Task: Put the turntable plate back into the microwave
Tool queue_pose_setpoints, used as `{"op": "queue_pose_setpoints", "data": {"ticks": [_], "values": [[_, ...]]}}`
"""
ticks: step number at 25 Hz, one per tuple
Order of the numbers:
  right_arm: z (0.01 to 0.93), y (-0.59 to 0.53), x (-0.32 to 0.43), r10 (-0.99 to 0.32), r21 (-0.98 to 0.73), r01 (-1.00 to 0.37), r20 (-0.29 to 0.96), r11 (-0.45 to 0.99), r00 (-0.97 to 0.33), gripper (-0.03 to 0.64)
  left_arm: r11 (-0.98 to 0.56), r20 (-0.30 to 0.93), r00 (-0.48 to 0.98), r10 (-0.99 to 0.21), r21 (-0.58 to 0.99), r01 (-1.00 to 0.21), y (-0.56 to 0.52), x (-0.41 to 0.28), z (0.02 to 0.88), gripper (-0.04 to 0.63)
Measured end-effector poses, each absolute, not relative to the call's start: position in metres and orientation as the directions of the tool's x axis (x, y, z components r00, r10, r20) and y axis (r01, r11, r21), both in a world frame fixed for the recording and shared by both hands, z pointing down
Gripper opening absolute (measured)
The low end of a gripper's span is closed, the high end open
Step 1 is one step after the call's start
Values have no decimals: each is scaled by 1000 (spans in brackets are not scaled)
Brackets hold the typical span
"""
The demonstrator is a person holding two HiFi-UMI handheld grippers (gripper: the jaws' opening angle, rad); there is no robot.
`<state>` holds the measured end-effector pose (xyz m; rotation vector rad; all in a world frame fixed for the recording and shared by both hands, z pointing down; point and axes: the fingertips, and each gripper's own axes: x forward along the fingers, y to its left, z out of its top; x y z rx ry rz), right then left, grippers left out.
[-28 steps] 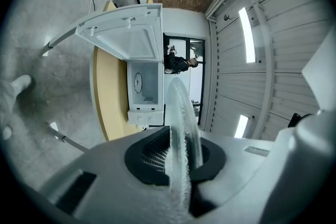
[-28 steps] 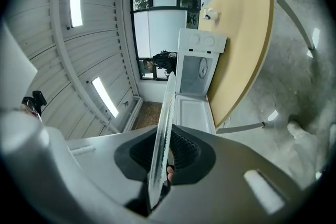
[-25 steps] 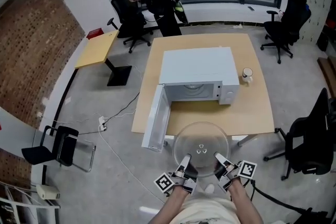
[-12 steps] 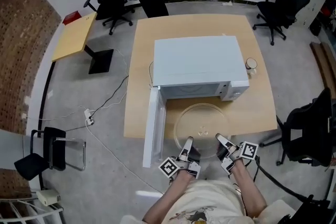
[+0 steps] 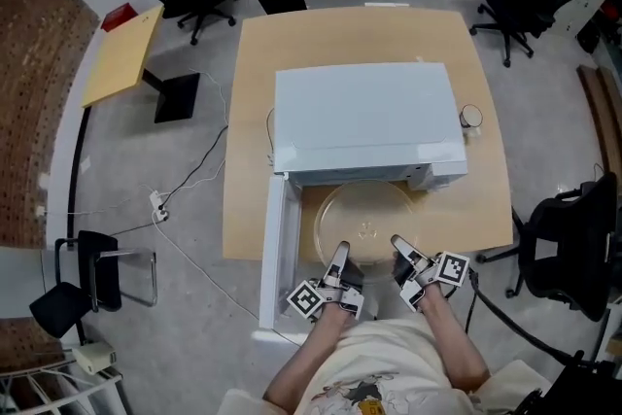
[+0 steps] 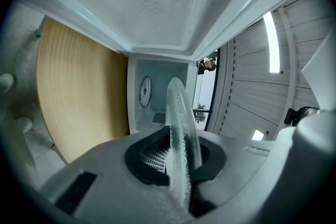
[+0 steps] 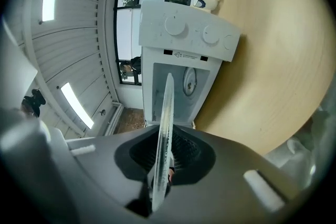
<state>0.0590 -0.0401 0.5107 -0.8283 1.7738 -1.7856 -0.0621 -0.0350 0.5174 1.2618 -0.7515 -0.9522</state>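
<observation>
Head view: the turntable plate (image 5: 364, 221) hangs level at the open microwave (image 5: 364, 117), with the left gripper (image 5: 341, 254) and right gripper (image 5: 398, 245) on its near rim. Left gripper view: jaws pinch the glass, cavity ahead. Right gripper view: same narrow pinch. Next, likely, slide it in and seat it.

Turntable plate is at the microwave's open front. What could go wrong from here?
The clear round glass turntable plate is pinched only at its near rim by the left gripper and right gripper; it could tilt or slip. Its far edge could strike the white microwave frame.
</observation>
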Motion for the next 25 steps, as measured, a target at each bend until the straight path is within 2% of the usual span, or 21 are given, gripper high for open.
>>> {"op": "queue_pose_setpoints", "data": {"ticks": [5,10,15,20,25], "values": [[544,-67,56,-689,-991,-134,112,-22,-716,49,37,-31,389,-921,985,168,-56,-68,542,28],[563,-103,55,-697,-988,-148,137,-44,-704,55,-23,-85,330,-940,982,190,-88,-73,557,37],[573,-132,51,-740,-990,-110,140,-90,-658,46,-30,-87,300,-950,981,189,-118,-74,572,37],[569,-137,30,-704,-997,-67,78,-42,-706,98,-33,-87,227,-970,972,231,-142,-78,584,37],[579,-135,15,-672,-998,-35,66,-60,-738,103,-35,-82,200,-976,973,227,-163,-79,593,37]]}}
